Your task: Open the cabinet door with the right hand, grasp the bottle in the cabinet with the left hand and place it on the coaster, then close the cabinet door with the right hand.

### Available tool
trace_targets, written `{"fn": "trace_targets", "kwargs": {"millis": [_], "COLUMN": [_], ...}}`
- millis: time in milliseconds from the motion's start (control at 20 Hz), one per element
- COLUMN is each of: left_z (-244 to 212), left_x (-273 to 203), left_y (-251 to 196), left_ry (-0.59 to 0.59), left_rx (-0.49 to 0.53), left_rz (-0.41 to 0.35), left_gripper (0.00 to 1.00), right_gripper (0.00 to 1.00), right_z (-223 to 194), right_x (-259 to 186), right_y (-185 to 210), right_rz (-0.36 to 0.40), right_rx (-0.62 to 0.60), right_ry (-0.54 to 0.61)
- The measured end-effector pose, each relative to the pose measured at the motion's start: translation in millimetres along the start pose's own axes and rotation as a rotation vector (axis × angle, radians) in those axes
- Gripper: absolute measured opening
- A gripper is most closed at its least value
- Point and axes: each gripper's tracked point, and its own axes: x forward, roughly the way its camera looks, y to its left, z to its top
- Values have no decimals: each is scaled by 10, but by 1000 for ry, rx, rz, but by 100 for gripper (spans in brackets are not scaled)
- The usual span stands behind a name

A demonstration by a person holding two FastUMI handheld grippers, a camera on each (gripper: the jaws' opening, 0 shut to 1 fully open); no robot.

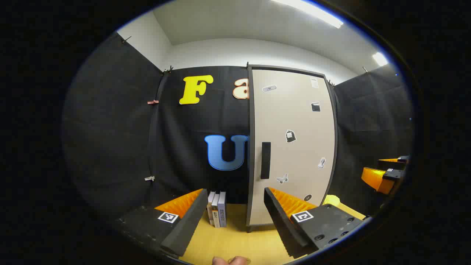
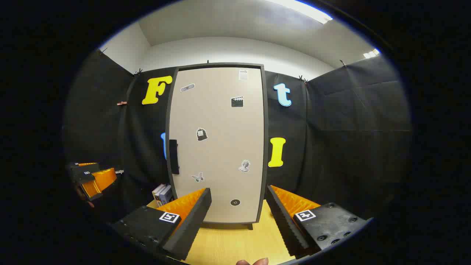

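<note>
Both jaws are standing spread and empty, facing the shut door (image 2: pixel 217 143): the right gripper (image 2: pixel 238 213) is lining up to reach the handle (image 2: pixel 173 156), while the left gripper (image 1: pixel 235 217) is waiting. Any bottle is presumably hidden behind the door.

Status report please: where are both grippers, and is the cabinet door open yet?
Left gripper open, empty. Right gripper open, facing cabinet door. Door shut, handle untouched. Nothing blocking the handle.

No lettering can be made out on the book spines (image 1: pixel 218 213), the cabinet door (image 2: pixel 217 143) stickers or the square coded markers on both grippers.
</note>
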Motion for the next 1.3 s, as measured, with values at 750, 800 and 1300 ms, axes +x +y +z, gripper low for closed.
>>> {"fn": "trace_targets", "kwargs": {"millis": [750,800,1300], "left_z": [22,22,-2], "left_x": [-34,-21,20], "left_y": [17,25,91], "left_ry": [-2,-3,-10], "left_rx": [30,34,44], "left_rz": [-12,-12,-18], "left_gripper": [96,96,96], "right_gripper": [98,98,98], "right_z": [14,16,46], "right_x": [13,22,64], "right_y": [142,146,272], "right_rz": [9,7,11], "right_rx": [0,0,-11], "right_ry": [-1,-2,-6]}}
